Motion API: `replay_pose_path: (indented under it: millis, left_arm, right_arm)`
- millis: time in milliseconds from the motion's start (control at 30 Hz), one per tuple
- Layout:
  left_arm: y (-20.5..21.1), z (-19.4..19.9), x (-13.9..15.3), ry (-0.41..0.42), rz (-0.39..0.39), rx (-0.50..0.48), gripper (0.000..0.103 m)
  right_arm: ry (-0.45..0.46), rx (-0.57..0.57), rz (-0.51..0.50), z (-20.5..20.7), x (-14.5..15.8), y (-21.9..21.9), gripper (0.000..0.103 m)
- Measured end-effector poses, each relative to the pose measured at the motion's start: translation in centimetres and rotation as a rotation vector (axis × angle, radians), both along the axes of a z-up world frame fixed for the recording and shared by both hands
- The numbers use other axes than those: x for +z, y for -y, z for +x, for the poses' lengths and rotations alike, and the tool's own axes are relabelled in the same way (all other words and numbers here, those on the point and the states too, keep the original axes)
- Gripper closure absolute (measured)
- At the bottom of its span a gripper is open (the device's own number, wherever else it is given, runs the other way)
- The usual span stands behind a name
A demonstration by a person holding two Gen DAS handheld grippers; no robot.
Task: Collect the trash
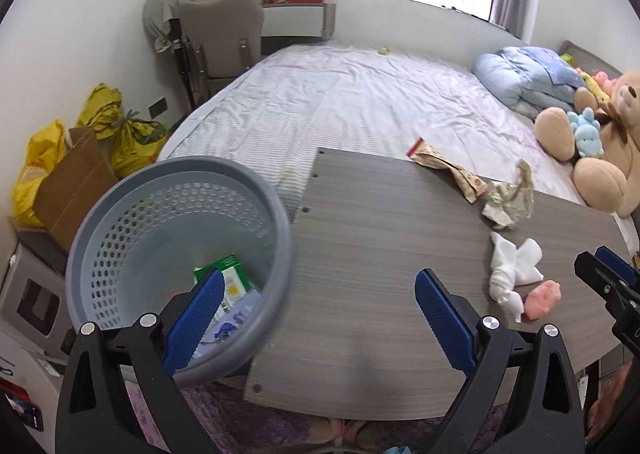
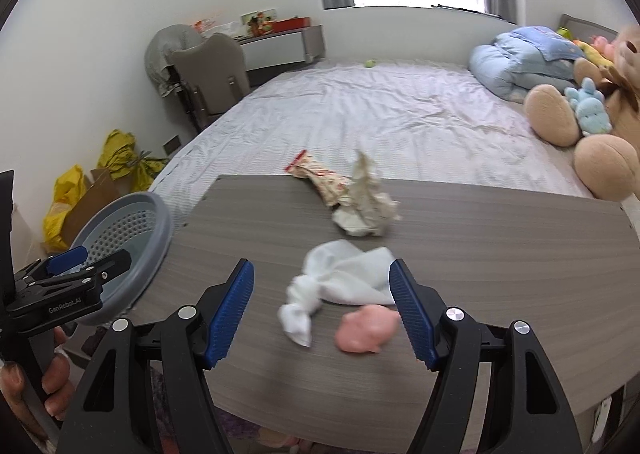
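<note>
1. Left gripper [image 1: 318,318]: jaws wide apart, empty, beside bin [image 1: 280,214].
2. Right gripper [image 2: 322,314]: jaws wide, nothing gripped, over white tissue [image 2: 340,282] & pink lump [image 2: 366,328] on table [image 2: 500,254].

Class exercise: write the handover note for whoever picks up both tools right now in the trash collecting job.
Left tool: open, empty, beside the grey bin.
Right tool: open, empty, over the white tissue and pink lump, not gripping.
Done: green box and other scraps lie in the bin.
Left on the board: white tissue, pink lump, crumpled paper, snack wrapper.
</note>
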State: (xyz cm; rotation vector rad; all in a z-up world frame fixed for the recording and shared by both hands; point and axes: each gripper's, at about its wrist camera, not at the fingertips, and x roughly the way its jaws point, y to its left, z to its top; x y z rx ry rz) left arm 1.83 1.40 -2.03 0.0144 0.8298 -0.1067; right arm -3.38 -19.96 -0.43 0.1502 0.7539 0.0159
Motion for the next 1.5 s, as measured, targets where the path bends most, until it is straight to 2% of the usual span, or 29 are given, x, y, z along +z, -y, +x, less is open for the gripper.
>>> replay_pose_path:
  millis: [200, 467, 767, 1333, 1500]
  left_arm:
    - [3.0, 0.3, -0.6, -0.014, 0.011, -0.054, 0.009]
    - [6.3, 0.6, -1.9, -0.048, 0.049, -0.106, 0.009]
    - [6.9, 1.1, -2.6, -0.064, 0.072, -0.092, 0.009]
    - [6.4, 1.3, -2.9, -0.073, 0.076, -0.080, 0.009]
    - [6.8, 1.3, -3.1, -0.078, 0.082, -0.092, 0.008]
  right_arm:
    - [-0.013, -0.073, 0.008, -1.3, -0.8, 3.9, 0.035]
    - [-0.080, -0.097, 0.035, -1.7, -3.5, 6.4, 0.035]
    - [-0.132, -0.026, 0.093, -0.1, -6.0, 4.7, 0.035]
    - [-0.145, 0.004, 0.077, 2.0, -7.7, 2.8, 0.036]
    - [-0.159, 0.031, 0.085, 2.1, -8.0, 2.5, 0.066]
